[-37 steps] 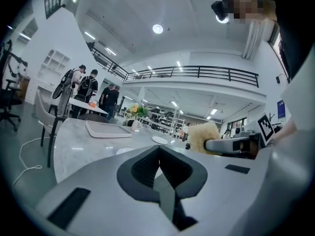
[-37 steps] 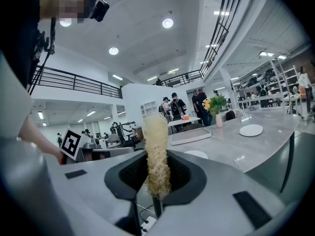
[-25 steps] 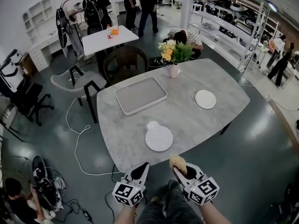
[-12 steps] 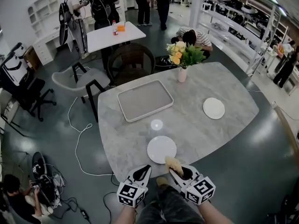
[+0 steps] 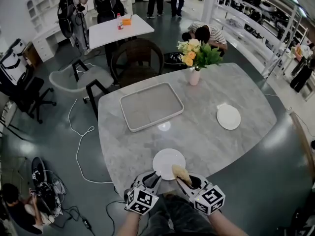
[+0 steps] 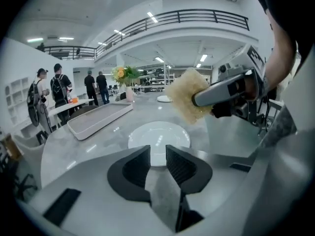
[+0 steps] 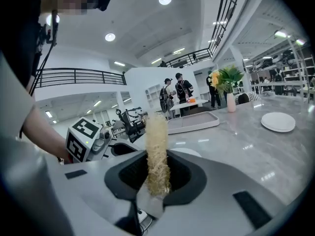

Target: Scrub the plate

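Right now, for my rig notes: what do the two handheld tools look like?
The left tool and right tool match: light grey bodies, black ribbed pads in rounded black housings. Each carries a white cube with black square markers.

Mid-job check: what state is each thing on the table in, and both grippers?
near plate: lying flat, bare.
far plate: lying flat, bare.
tray: flat, empty.
vase: upright, holding flowers.
scrubber: clamped between the right gripper's jaws.
left gripper: open, nothing gripped, tips by the near plate's rim.
right gripper: shut on the scrubber.
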